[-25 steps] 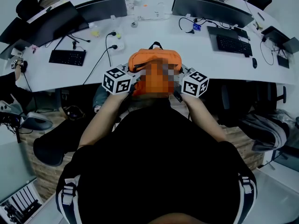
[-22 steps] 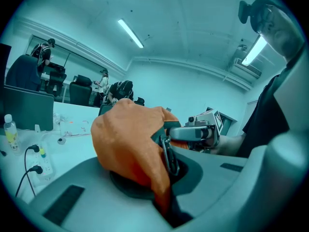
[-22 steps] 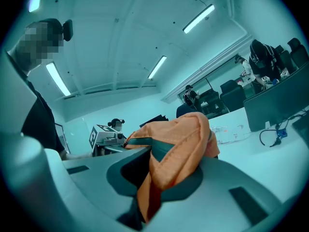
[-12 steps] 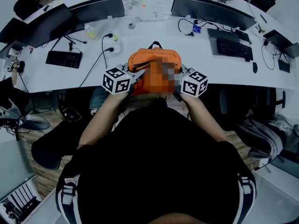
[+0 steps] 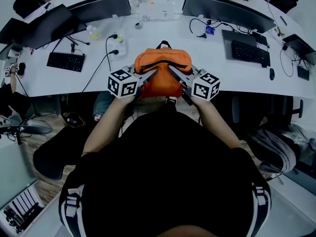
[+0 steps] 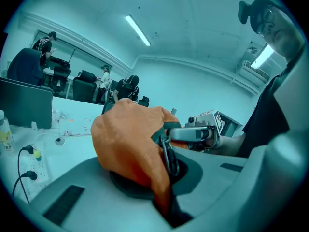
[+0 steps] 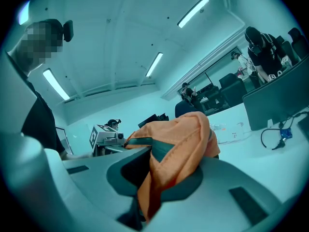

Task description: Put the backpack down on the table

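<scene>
Orange backpack pinched from both sides at the table's near edge

At the far left of the head view we see a black keyboard lying on the white table. Moving right, we come to our left gripper, reaching in toward the centre. In the left gripper view its jaws are clamped tight on a fold of orange fabric, with a metal clip hanging just above the pinch. Between the two grippers sits the backpack, orange with dark trim, over the table's near edge. We cannot tell whether its bottom touches the tabletop. On its right side our right gripper mirrors the left one, and the right gripper view shows its jaws closed hard on another fold of the same orange cloth. Further right, a second keyboard lies in front of a dark monitor, well apart from the backpack.
</scene>
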`<act>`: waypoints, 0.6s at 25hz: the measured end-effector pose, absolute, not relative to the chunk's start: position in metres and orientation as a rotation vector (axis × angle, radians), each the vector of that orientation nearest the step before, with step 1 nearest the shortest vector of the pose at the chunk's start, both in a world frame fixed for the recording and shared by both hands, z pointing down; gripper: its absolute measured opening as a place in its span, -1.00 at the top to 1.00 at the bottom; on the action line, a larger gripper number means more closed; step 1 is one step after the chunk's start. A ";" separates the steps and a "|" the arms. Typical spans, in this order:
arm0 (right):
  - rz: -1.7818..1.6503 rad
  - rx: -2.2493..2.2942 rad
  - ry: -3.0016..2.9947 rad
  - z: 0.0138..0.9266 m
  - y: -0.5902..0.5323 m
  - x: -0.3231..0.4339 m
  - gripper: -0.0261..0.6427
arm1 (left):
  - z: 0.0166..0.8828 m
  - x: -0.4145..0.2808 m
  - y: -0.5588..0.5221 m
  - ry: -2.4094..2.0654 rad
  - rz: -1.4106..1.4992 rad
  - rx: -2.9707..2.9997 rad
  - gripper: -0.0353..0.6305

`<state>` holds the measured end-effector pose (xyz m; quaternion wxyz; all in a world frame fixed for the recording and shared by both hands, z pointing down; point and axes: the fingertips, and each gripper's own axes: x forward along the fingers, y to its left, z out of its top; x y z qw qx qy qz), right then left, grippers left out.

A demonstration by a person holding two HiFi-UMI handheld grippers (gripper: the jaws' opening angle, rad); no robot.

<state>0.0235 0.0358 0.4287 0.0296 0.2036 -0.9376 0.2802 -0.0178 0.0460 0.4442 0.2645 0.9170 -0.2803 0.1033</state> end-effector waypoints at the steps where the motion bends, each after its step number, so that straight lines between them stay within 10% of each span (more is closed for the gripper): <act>1: 0.865 0.625 -2.892 0.429 0.033 0.025 0.74 | 0.445 -0.016 0.043 -0.758 0.280 2.477 0.76; 15: 0.911 0.606 -2.881 0.447 -0.009 0.045 0.74 | 0.459 0.004 0.004 -0.747 0.310 2.446 0.77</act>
